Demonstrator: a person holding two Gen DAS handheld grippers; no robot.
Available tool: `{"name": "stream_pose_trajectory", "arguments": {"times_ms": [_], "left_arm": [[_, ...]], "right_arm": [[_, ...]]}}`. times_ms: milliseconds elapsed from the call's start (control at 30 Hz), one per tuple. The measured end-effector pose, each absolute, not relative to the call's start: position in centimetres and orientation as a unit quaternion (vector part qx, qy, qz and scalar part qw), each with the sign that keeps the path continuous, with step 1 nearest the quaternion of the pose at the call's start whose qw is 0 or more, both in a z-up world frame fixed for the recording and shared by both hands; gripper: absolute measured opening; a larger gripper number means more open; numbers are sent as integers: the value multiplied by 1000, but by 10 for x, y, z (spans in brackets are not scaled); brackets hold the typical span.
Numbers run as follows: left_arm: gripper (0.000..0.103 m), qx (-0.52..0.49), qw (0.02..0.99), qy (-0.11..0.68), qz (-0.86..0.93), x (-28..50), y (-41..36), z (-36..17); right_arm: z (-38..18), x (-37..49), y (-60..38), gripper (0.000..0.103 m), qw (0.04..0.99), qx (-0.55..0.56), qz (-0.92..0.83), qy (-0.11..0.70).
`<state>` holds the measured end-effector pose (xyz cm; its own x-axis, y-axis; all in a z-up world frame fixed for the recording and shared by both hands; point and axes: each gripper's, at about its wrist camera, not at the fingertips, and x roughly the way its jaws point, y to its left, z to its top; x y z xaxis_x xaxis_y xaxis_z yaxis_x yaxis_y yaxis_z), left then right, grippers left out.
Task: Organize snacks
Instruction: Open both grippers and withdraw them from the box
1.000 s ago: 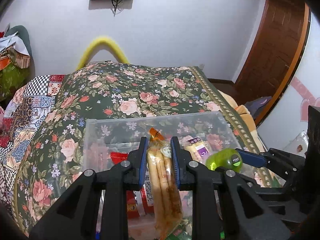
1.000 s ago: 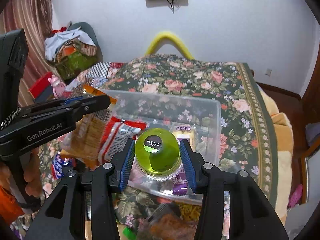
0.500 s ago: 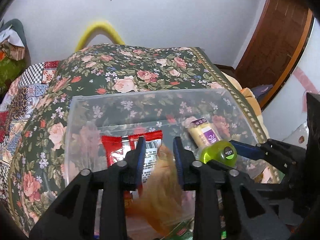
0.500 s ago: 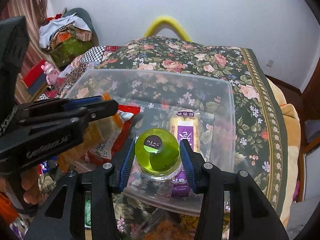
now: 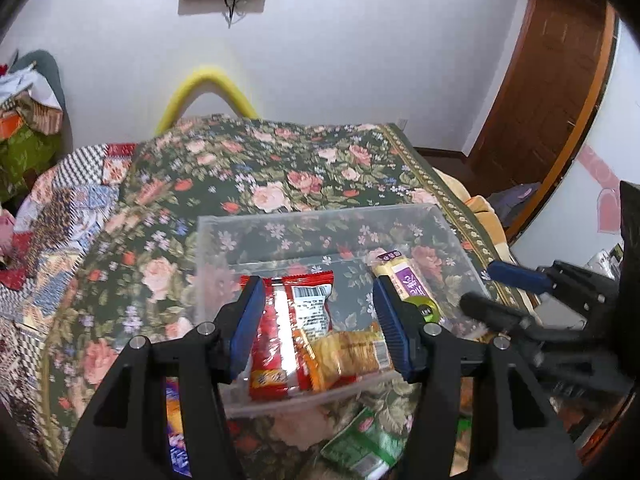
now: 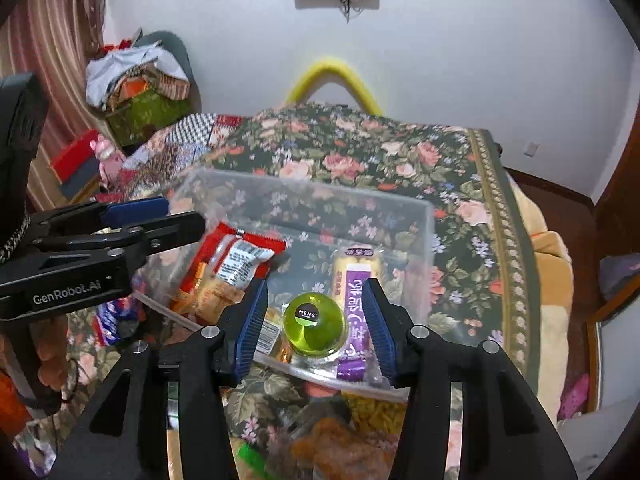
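Observation:
A clear plastic bin [image 5: 312, 220] [image 6: 424, 240] sits on the floral bedspread. Inside lie a red snack packet [image 5: 280, 320] [image 6: 236, 256], an orange biscuit pack [image 5: 344, 354] [image 6: 208, 292], a purple-labelled yellow snack [image 5: 400, 276] [image 6: 354, 284] and a green jelly cup [image 6: 314, 326] [image 5: 425, 309]. My left gripper [image 5: 320, 324] is open and empty above the bin's near side, over the orange pack. My right gripper [image 6: 314, 320] is open, its pads either side of the jelly cup with gaps.
Loose snacks lie on the bedspread in front of the bin: a green packet [image 5: 364, 444], a blue-purple packet [image 5: 176, 436] [image 6: 110, 316] and brown-orange packs [image 6: 332, 440]. A yellow hoop [image 5: 208, 92] stands behind the bed. A wooden door [image 5: 544, 92] is at the right.
My left gripper has opened and the orange biscuit pack has dropped into the bin. My right gripper has opened and the green jelly cup sits in the bin.

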<state>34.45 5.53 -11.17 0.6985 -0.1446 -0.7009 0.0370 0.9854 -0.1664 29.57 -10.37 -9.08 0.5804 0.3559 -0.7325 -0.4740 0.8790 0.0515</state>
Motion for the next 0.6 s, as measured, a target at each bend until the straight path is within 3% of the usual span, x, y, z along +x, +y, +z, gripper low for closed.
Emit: {"name": "stream_pose_trajectory", "arguments": {"times_ms": [300,600], "left_arm": [[67,-47,930,363,-33,283,80,-82],[72,-44,921,387,5,240,112,-98]], "right_arm": [[-61,259,-141,52,905,-51,210,366],[-68,228,-175,58,907,-24,186,377]]}}
